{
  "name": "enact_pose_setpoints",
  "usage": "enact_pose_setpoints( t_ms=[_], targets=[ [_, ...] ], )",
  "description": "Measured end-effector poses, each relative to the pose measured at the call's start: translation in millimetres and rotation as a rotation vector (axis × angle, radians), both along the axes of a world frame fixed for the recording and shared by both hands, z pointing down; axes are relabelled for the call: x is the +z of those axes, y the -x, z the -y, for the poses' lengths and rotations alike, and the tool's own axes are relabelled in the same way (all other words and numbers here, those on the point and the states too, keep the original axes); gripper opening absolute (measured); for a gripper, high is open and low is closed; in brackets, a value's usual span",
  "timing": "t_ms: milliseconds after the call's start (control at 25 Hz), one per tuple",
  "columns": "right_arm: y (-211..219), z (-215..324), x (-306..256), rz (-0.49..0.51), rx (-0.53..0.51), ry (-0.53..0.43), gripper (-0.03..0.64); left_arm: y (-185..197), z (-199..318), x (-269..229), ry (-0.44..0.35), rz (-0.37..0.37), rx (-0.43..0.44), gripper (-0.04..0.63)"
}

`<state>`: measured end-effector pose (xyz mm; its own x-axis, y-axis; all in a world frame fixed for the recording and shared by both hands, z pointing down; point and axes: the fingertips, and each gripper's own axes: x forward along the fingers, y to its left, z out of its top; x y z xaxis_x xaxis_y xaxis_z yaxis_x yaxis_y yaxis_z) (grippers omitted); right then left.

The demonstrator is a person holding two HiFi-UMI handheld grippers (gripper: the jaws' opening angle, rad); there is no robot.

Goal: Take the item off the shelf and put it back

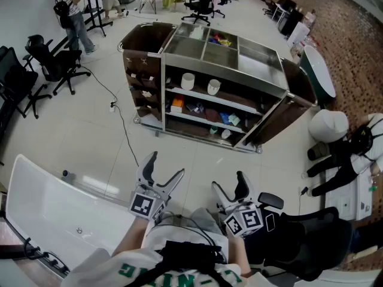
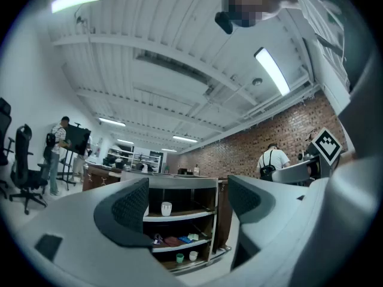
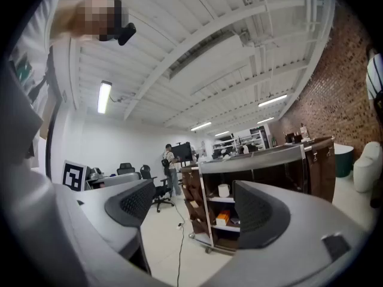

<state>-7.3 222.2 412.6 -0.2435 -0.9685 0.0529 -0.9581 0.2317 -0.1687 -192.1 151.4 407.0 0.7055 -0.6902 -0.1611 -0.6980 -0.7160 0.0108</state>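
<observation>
A metal shelf cart (image 1: 222,88) with brown side doors stands on the floor some way ahead. Two white cups (image 1: 188,81) (image 1: 213,86) sit on its upper shelf, and an orange box (image 1: 176,105) plus small items lie on the middle shelf. Low down stand a green cup (image 2: 179,258) and a white cup (image 2: 192,255). My left gripper (image 1: 163,171) and right gripper (image 1: 231,190) are held near my body, well short of the cart. Both are open and empty. A white cup (image 2: 166,208) shows between the left jaws, far off. Between the right jaws, a white cup (image 3: 224,190) and the orange box (image 3: 221,219) appear, also far off.
A white table (image 1: 54,211) curves at my left. A black cable (image 1: 122,124) runs across the floor toward the cart. Office chairs (image 1: 57,64) and a person (image 1: 73,11) are at the far left. A second person (image 1: 353,151) and a black chair (image 1: 299,238) are at my right.
</observation>
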Motion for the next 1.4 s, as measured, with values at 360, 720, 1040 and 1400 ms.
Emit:
enact_pose_setpoints(
  t_ms=[360,720,1040,1400],
  targets=[
    [-18,62,9,0.067,-0.038,0.006,0.437,-16,48,11,0.07,-0.015,-0.052,0.399],
    [-92,173,-6,0.102,-0.143,-0.07,0.436,-90,130,-11,0.021,0.004,-0.125,0.399],
    [-157,214,10,0.147,-0.174,-0.034,0.436,-140,177,-16,0.031,0.015,-0.185,0.398],
    [-203,240,24,0.174,-0.103,-0.007,0.436,-184,211,-10,0.041,0.05,-0.124,0.399]
  ],
)
